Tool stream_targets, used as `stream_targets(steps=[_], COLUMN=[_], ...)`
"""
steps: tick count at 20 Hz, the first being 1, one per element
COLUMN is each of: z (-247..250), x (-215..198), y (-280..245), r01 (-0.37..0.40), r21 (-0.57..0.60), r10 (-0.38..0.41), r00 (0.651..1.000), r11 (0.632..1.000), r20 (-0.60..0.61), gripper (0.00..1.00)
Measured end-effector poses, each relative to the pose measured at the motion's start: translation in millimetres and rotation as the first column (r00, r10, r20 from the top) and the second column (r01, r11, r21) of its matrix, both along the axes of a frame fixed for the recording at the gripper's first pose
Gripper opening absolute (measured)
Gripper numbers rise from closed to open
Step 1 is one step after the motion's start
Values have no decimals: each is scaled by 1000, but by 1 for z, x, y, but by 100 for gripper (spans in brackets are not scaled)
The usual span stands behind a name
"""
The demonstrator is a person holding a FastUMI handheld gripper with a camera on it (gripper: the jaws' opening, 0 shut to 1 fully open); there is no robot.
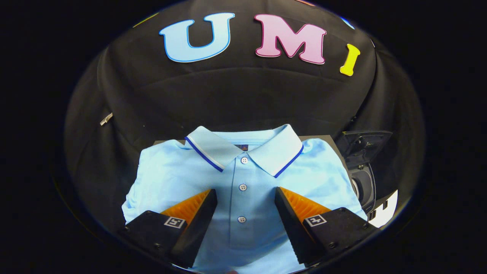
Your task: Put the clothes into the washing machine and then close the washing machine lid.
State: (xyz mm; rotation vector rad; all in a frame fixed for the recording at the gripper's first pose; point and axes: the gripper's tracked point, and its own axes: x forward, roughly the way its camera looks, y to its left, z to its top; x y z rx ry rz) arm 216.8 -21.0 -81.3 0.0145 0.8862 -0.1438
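currently the gripper [245,198] hovers, jaws apart, over the folded light-blue polo shirt [243,182]; not yet grasped, loading and lid closing remain.

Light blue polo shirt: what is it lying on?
The light blue polo shirt lies folded on a dark flat surface, showing only at the shoulders; the rest is covered. The open fingers straddle the button placket.

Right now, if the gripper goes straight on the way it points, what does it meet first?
Most likely the light blue polo shirt: the gripper is open with the button placket showing between its fingers. How far above the cloth it sits is unclear.
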Motion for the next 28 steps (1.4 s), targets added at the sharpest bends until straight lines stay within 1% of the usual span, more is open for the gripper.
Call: stream_targets(steps=[3, 4, 7, 8, 10, 14, 15, 16, 17, 19, 22, 23, 24, 25, 28], z=[-1, -2, -3, -1, -1, -2, -1, -4, -2, -1, -1, 3, -4, 3, 5], x=[3, 2, 4, 5, 4, 4, 7, 9, 12, 7, 6, 7, 7, 7, 7], y=[-2, -2, -2, 0, 2, 1, 0, 1, -1, 1, 1, 2, -1, 0, 4], r01=[21, 32, 28, 21, 21, 25, 32, -10, -8, -9, -15, -14, -17, -11, -24], r21=[-4, -3, -6, -4, -6, 2, 1, -3, 1, 7, -34, -40, -43, -40, -40], r10=[-21, -32, -28, -21, -21, -25, -32, 9, 8, 9, 12, 12, 13, 9, 23], r00=[999, 998, 996, 997, 996, 993, 994, 995, 997, 998, 997, 998, 997, 999, 999], r11=[1000, 999, 1000, 1000, 1000, 1000, 999, 1000, 1000, 1000, 999, 999, 999, 999, 999], r20=[-47, -55, -81, -80, -89, -116, -108, -95, -76, -62, -76, -62, -74, -51, -23], gripper=[97, 92, 91, 73, 60, 60, 60, 39, 18, 18, 18, 18, 6, 5, 5])
